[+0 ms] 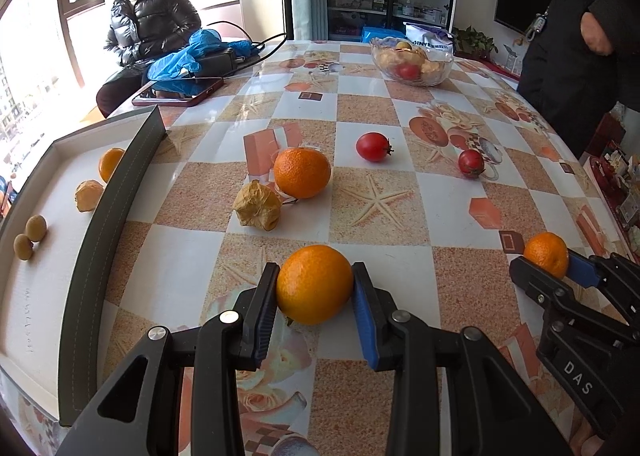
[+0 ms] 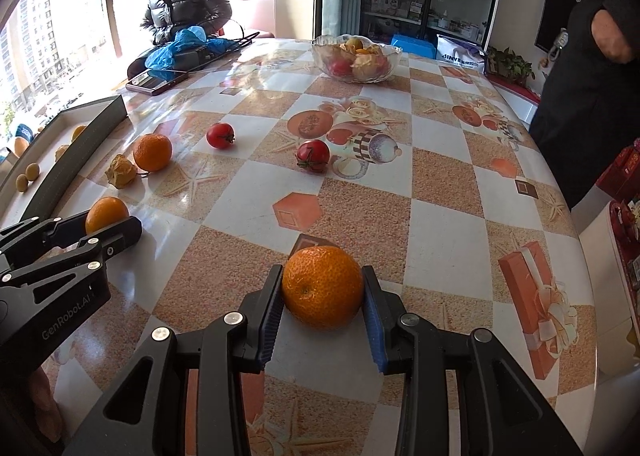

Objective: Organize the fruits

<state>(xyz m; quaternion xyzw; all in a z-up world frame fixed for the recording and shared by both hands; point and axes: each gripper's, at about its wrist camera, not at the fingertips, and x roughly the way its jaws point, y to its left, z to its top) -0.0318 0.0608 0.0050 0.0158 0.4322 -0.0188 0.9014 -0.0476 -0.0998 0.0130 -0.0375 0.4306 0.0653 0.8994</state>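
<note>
My left gripper (image 1: 315, 284) is shut on a smooth orange (image 1: 314, 284) at table level; it also shows in the right wrist view (image 2: 106, 214). My right gripper (image 2: 322, 288) is shut on a bumpy tangerine (image 2: 322, 287), also seen in the left wrist view (image 1: 546, 254). On the table lie another orange (image 1: 302, 172), a papery husk fruit (image 1: 257, 206) and two tomatoes (image 1: 373, 147) (image 1: 471, 163). A grey-walled tray (image 1: 116, 215) at the left holds an orange (image 1: 110, 163), a husk fruit (image 1: 89, 195) and two small brown fruits (image 1: 30, 236).
A glass bowl (image 1: 412, 59) of fruit stands at the table's far side. A tablet (image 1: 178, 92), a blue bag (image 1: 188, 59) and cables lie at the far left. One person sits behind the table (image 1: 138, 15); another stands at the right edge (image 1: 576, 35).
</note>
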